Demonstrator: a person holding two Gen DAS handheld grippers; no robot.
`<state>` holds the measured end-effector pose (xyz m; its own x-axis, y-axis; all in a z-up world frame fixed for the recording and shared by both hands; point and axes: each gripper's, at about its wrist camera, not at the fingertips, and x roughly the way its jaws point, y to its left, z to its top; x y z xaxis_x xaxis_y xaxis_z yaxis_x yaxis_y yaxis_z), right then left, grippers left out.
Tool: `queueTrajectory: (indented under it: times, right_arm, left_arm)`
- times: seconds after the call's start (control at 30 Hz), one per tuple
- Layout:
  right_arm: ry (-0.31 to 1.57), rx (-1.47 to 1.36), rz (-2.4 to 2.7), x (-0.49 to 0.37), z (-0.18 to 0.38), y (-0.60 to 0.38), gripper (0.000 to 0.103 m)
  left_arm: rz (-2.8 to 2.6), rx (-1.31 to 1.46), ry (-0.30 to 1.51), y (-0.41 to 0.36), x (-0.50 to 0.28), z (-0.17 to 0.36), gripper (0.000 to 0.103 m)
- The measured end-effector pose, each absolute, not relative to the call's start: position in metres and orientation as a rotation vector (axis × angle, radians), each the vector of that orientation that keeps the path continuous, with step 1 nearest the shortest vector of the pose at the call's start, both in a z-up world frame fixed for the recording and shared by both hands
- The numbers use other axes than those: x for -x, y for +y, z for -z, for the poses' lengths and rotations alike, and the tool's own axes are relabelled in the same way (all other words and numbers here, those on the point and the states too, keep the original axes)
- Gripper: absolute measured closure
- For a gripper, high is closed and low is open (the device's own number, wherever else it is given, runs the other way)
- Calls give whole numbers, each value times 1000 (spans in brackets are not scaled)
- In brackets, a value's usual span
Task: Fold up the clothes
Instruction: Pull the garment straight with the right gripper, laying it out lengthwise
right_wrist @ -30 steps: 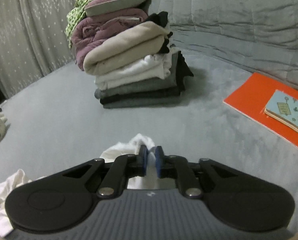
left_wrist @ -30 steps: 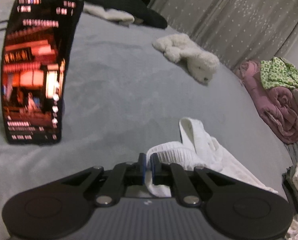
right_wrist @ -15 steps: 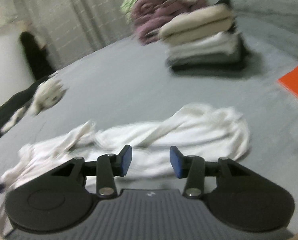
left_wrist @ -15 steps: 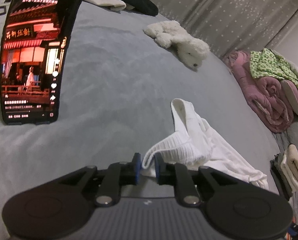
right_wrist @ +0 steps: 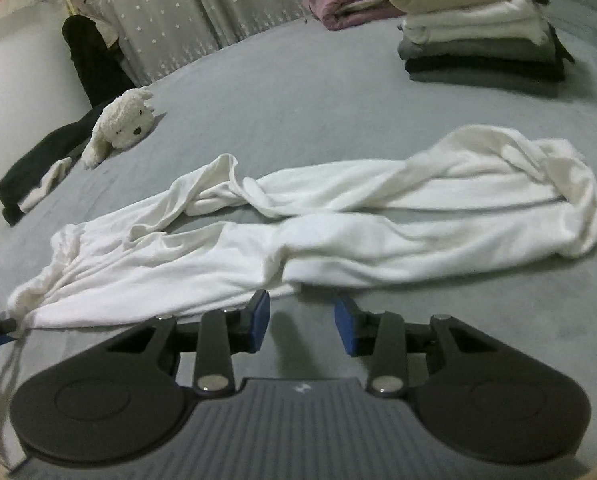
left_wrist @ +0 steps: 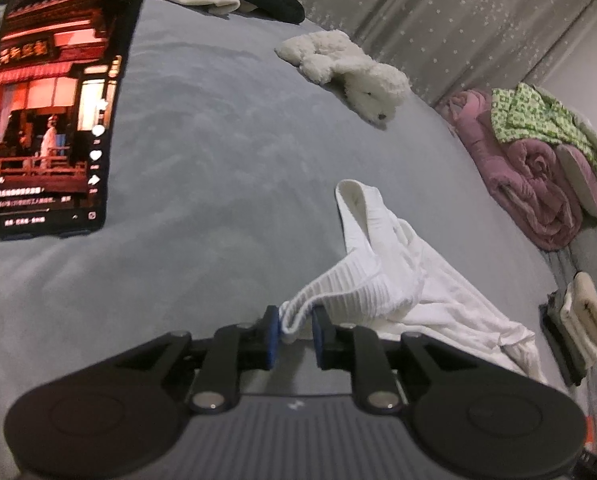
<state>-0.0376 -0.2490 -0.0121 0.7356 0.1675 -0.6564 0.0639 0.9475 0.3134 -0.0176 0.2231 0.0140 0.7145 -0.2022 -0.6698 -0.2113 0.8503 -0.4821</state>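
White ribbed hem of one garment [left_wrist: 350, 284] is flanked, unpinched, by the narrowly parted left gripper [left_wrist: 294, 330]; the right gripper [right_wrist: 301, 322] is held wide, empty.

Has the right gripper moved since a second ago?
Yes. The right gripper let go of the white garment, opened, and pulled back and swung left: the folded stack, once dead ahead, now sits upper right.

White garment [right_wrist: 318, 236] lies twisted lengthwise, crumpled, on grey bed.
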Motion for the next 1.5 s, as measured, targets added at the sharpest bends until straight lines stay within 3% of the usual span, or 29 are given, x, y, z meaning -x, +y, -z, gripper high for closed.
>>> queueTrajectory:
  times: [0.07, 0.17, 0.23, 0.77, 1.37, 1.5]
  right_arm:
    - [721, -305, -52, 33, 13, -246, 66]
    - [697, -284, -48, 25, 16, -245, 95]
    - [692, -299, -45, 21, 17, -248, 100]
    - [600, -429, -83, 73, -53, -272, 100]
    - [769, -527, -50, 107, -33, -304, 101]
    - [795, -513, -95, 107, -29, -298, 88]
  left_arm:
    - [-9, 558, 784, 221, 14, -13, 88]
    - [-16, 541, 769, 219, 8, -13, 92]
    - [-23, 528, 757, 217, 3, -13, 95]
    - [10, 615, 718, 231, 33, -51, 97]
    - [-20, 630, 945, 246, 42, -30, 97]
    - [2, 640, 971, 246, 39, -24, 96]
